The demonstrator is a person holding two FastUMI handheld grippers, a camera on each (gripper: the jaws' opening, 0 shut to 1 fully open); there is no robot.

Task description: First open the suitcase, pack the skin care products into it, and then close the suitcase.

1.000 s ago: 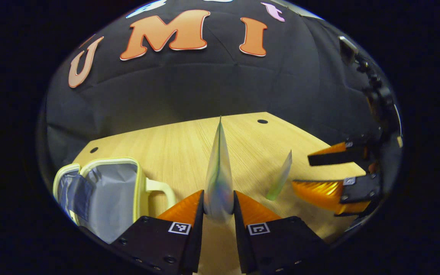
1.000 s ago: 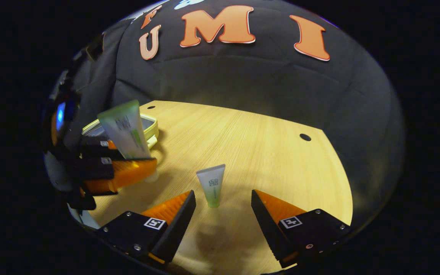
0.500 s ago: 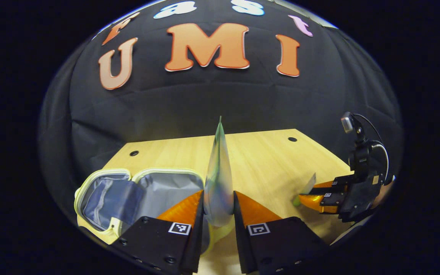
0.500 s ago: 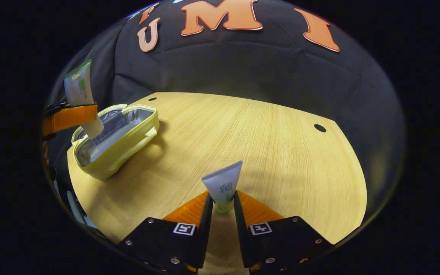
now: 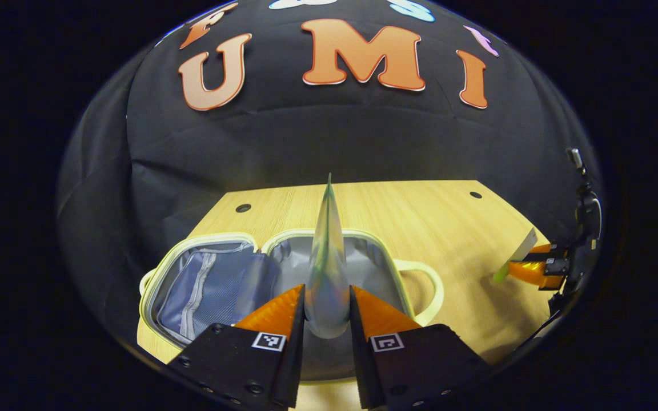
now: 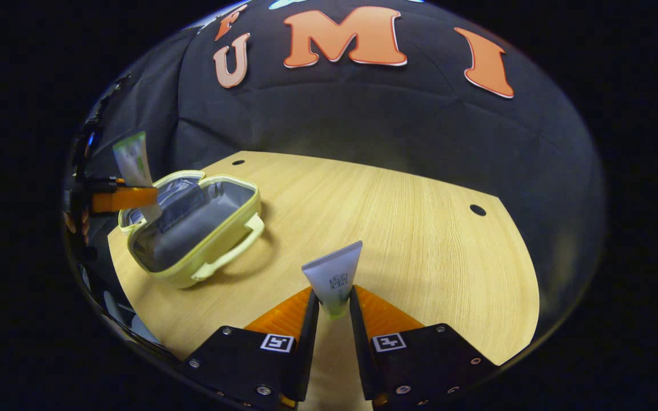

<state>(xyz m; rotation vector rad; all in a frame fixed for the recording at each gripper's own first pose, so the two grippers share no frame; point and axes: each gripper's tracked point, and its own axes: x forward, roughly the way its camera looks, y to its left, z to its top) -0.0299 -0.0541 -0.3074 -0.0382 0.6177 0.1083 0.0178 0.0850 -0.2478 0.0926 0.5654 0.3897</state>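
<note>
Table (image 5: 420,217): tube (image 5: 327,268) between tool (image 5: 327,311) fingers.

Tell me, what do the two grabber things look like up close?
Each gripper, left gripper and right gripper, has two wedge-shaped fingers with ribbed inner faces, tapering to points. Behind them sit chunky black blocks with small screws, and each block carries a little white square sticker with a black pattern. Seen from afar, the right gripper has a black body and a thin cable above it.
</note>
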